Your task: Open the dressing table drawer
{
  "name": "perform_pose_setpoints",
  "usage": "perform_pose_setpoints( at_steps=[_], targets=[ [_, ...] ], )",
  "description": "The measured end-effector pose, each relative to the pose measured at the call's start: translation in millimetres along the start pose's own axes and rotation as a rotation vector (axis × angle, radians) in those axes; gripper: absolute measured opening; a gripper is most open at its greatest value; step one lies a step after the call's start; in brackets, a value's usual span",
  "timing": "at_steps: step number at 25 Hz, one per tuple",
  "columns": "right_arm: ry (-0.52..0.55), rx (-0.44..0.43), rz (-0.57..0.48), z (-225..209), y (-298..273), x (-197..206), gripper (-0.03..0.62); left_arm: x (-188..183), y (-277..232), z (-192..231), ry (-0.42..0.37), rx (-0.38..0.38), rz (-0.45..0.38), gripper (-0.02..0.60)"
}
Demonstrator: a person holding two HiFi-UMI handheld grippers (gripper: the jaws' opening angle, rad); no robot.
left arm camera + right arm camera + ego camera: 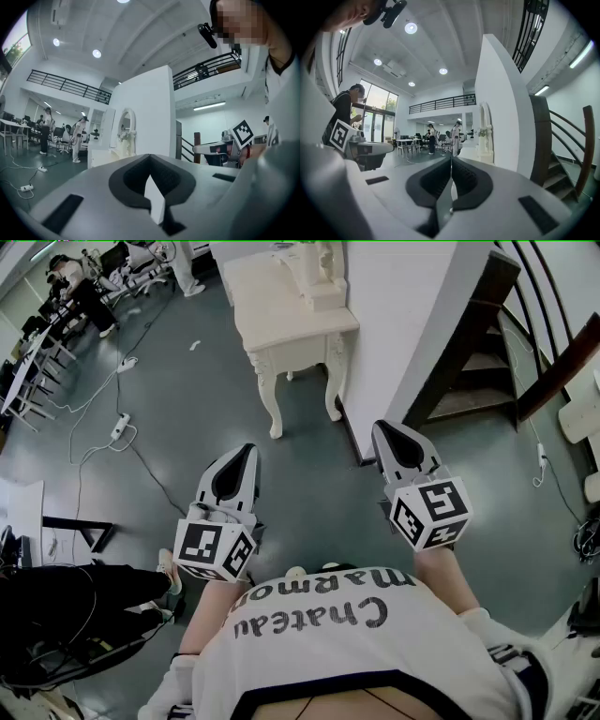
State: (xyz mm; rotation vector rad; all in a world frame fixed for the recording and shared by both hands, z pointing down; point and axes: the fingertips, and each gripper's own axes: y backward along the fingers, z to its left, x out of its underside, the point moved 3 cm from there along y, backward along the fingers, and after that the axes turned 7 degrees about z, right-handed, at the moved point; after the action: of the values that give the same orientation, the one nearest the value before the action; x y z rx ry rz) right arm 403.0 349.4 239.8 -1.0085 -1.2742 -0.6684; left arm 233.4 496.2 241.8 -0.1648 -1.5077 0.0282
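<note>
**Both grippers closed and empty, dressing table well ahead**

The left hand-held gripper (246,454) and the right hand-held gripper (381,429) are held out in front of the person's chest, side by side and apart. Both point toward the dressing table (281,326). In the left gripper view the jaws meet at the tip with nothing between them. The right gripper view shows the same: pads together, nothing held.

The dressing table is cream-coloured with carved, curved legs. It stands on the grey floor (309,474) well apart from both grippers, with one side against a white wall (398,324). Its mirror (317,268) is cut off by the top edge of the head view. The drawer cannot be picked out. From above, only the surface's top and a thin strip of its front edge show. In both gripper views the table is small and pale, and its lower part is hidden behind the gripper bodies.

A dark staircase (478,362) rises to the right of the wall, partly cut off by the frame. Cables and a power strip (120,426) lie on the floor to the left. People (80,287) at the far upper left are too small to make out in detail.
</note>
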Motion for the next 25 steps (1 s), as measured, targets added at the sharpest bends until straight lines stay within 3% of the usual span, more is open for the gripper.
perform_pose_setpoints(
  at_steps=[13, 18, 25],
  targets=[
    [0.044, -0.030, -0.038, -21.1, -2.6, -4.1, 0.028, -2.3, -15.1, -11.0, -0.003, -0.043, -0.023, 0.020],
    [0.055, -0.101, -0.013, -24.6, -5.7, 5.0, 0.028, 2.6, -16.1, -22.8, 0.033, -0.068, -0.062, 0.020],
    [0.083, -0.159, 0.042, -21.4, -8.5, 20.3, 0.028, 18.3, -21.8, -33.7, 0.004, -0.074, -0.015, 0.020]
  ],
)
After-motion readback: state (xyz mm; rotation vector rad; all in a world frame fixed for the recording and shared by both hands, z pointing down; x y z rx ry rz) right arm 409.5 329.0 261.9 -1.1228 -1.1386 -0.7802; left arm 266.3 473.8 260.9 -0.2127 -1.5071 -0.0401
